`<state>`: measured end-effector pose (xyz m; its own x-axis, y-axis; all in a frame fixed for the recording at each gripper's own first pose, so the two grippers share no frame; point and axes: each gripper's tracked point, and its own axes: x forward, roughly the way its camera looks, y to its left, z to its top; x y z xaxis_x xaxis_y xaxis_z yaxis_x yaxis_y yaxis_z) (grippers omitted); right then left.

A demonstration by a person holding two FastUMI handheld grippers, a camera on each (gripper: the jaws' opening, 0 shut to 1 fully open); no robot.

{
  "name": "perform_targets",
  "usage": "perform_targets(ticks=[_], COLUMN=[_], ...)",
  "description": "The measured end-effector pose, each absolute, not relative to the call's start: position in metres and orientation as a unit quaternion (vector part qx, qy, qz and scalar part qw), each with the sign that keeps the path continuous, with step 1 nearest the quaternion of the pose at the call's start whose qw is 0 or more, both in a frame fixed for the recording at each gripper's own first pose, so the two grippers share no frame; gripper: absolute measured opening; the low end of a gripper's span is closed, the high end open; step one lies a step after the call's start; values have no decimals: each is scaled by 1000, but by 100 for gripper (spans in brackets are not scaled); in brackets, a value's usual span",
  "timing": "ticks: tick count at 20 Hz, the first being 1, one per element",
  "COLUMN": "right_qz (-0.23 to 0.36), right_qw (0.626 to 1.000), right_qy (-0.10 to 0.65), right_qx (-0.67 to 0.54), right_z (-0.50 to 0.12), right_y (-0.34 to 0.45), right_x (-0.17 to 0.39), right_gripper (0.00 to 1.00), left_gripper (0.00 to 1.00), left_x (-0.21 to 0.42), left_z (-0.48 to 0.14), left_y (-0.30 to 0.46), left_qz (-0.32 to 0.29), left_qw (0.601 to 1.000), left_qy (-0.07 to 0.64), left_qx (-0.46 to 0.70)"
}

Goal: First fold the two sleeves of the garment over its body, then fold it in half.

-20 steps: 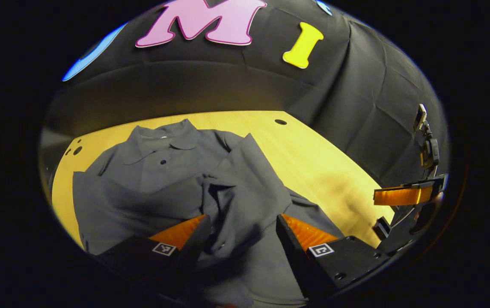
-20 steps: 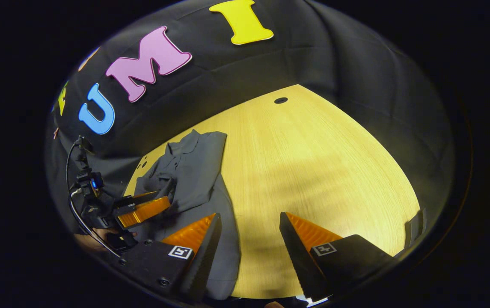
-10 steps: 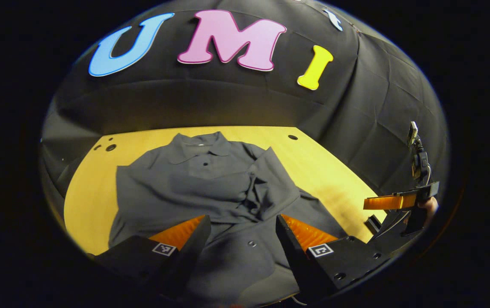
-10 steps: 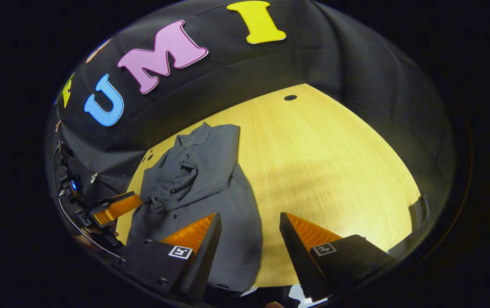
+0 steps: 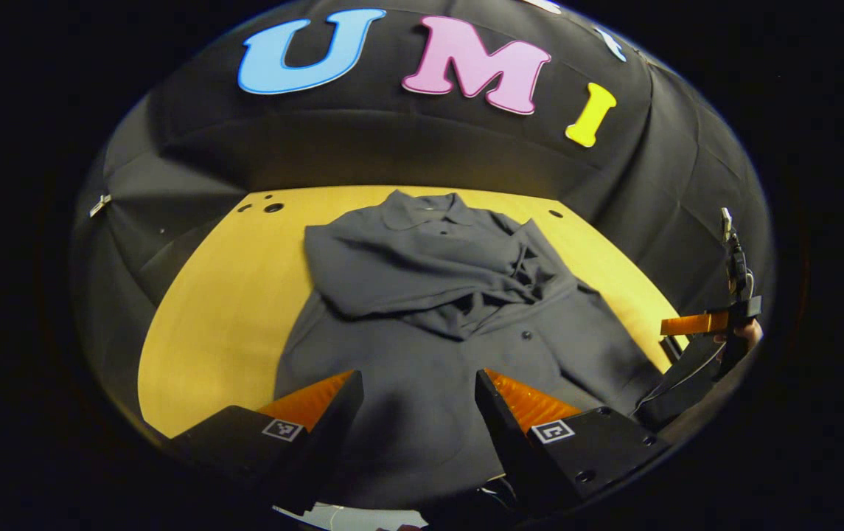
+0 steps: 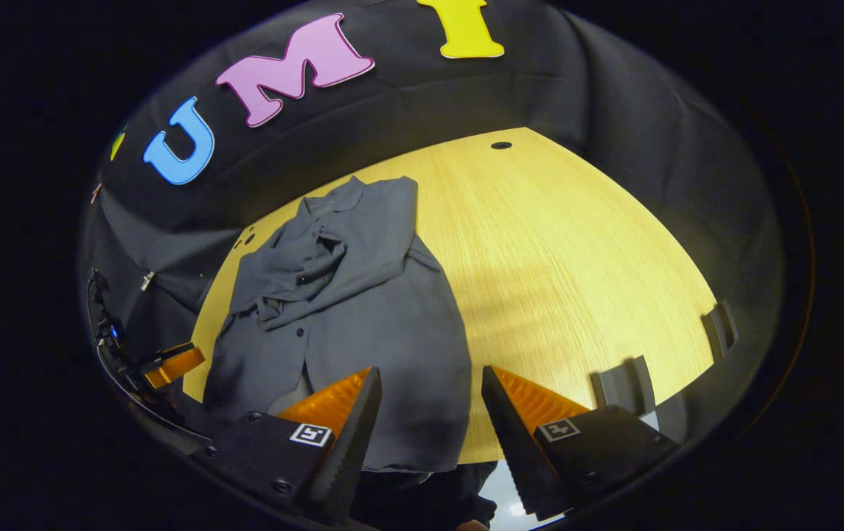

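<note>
A dark grey polo shirt (image 5: pixel 436 317) lies on the yellow wooden table (image 5: pixel 222 310), collar at the far side, hem at the near edge. Both sleeves lie bunched across its chest (image 5: pixel 429 273). My left gripper (image 5: pixel 414 413) hovers open above the hem, nothing between its fingers. In the right gripper view the shirt (image 6: pixel 363 310) lies left of centre, and my right gripper (image 6: pixel 425 420) is open over the shirt's lower right corner and the table's near edge. The right gripper (image 5: pixel 694 328) also appears at the far right of the left gripper view; the left gripper (image 6: pixel 167 365) appears at the far left of the right gripper view.
Bare tabletop (image 6: pixel 562 258) stretches to the right of the shirt in the right gripper view. Small dark holes (image 5: pixel 273 208) mark the table's far corners. Two dark brackets (image 6: pixel 624 383) sit on the near right edge. Black cloth walls close the booth behind.
Both grippers have pulled back toward the table's near edge, so more of the shirt shows. The left gripper let go of the sleeve, which now lies bunched on the chest.
</note>
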<state>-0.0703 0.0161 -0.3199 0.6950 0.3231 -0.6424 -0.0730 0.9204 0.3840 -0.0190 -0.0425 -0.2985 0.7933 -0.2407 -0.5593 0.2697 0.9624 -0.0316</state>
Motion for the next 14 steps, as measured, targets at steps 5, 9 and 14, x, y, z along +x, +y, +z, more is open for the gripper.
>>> perform_targets(ticks=[5,9,14], right_qz=[89,81,83], right_qw=[898,891,882], right_qy=[403,423,444], right_qx=[154,146,133], right_z=[-344,-359,-378], right_y=[16,14,18], right_x=[-88,-98,-107], right_gripper=[86,86,86], left_gripper=[96,96,96], left_x=[-42,-57,-71], left_z=[-327,-351,-375], left_y=[12,37,59], left_qz=[-96,-73,-48], left_qw=[941,932,920], left_qy=[323,353,385], left_qx=[32,35,49])
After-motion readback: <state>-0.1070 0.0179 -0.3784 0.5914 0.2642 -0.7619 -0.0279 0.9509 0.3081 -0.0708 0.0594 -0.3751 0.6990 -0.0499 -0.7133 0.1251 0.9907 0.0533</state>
